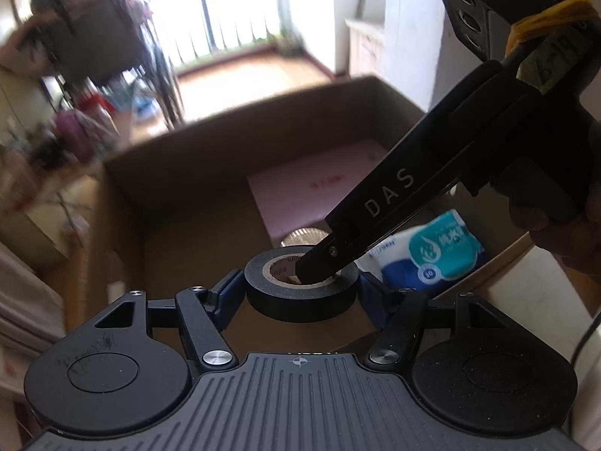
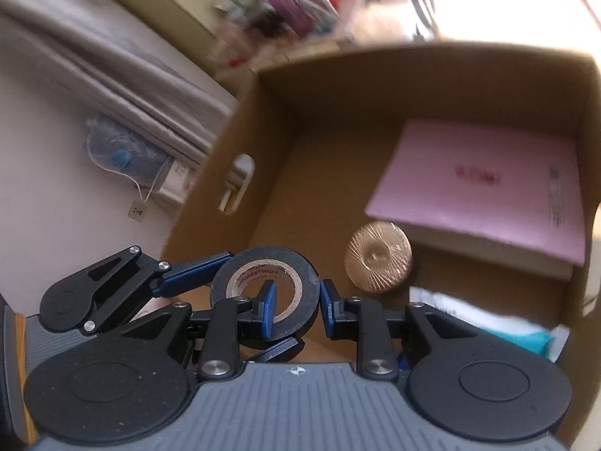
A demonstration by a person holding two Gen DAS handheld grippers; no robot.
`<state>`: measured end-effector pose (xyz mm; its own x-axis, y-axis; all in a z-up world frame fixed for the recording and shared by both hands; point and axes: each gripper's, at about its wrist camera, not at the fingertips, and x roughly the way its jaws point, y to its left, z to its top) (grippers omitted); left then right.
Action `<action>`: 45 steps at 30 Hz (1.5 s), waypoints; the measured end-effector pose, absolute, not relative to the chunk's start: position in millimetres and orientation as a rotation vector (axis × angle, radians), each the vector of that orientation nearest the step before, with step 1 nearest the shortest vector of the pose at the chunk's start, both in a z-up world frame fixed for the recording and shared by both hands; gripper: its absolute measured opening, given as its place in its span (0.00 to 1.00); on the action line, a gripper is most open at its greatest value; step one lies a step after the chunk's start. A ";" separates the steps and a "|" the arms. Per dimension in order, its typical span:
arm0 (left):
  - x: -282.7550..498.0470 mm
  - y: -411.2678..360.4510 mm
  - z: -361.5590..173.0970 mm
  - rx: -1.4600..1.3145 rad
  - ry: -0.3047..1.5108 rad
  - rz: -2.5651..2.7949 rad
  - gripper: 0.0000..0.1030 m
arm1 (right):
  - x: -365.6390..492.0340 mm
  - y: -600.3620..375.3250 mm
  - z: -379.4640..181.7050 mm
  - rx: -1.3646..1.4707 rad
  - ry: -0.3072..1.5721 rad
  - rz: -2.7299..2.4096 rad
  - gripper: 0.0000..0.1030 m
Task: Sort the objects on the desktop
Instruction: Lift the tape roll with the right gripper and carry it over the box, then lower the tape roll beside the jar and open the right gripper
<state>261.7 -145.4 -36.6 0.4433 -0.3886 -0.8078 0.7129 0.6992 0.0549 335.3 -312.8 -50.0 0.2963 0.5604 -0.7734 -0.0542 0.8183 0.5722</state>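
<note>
From the left wrist view, the left hand-held gripper (image 1: 300, 285) clasped a roll of black tape (image 1: 300, 287) across its outer rim at lower centre, above an open cardboard box (image 1: 210, 158). The right hand-held gripper (image 1: 319, 267) slanted in from the upper right, one finger inside the roll's core, pinching its wall (both held the same roll). In the box lay a pink book (image 2: 484, 188) at right, a gold disc (image 2: 377, 257) below it, and a tissue pack (image 1: 435, 251).
</note>
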 end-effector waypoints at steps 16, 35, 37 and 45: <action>324.9 -147.6 -77.5 0.194 1.266 -0.792 0.64 | 362.3 -304.9 -85.9 0.362 1.436 0.413 0.27; 334.3 -138.0 -72.0 0.135 1.227 -0.724 0.74 | 353.9 -316.0 -76.7 0.239 1.392 0.375 0.27; 330.1 -131.0 -58.6 0.110 1.176 -0.713 0.76 | 346.5 -321.1 -63.7 0.253 1.350 0.378 0.27; 267.5 -100.4 15.7 -0.003 0.839 -0.674 0.88 | 279.9 -348.4 14.0 0.283 1.059 0.398 0.43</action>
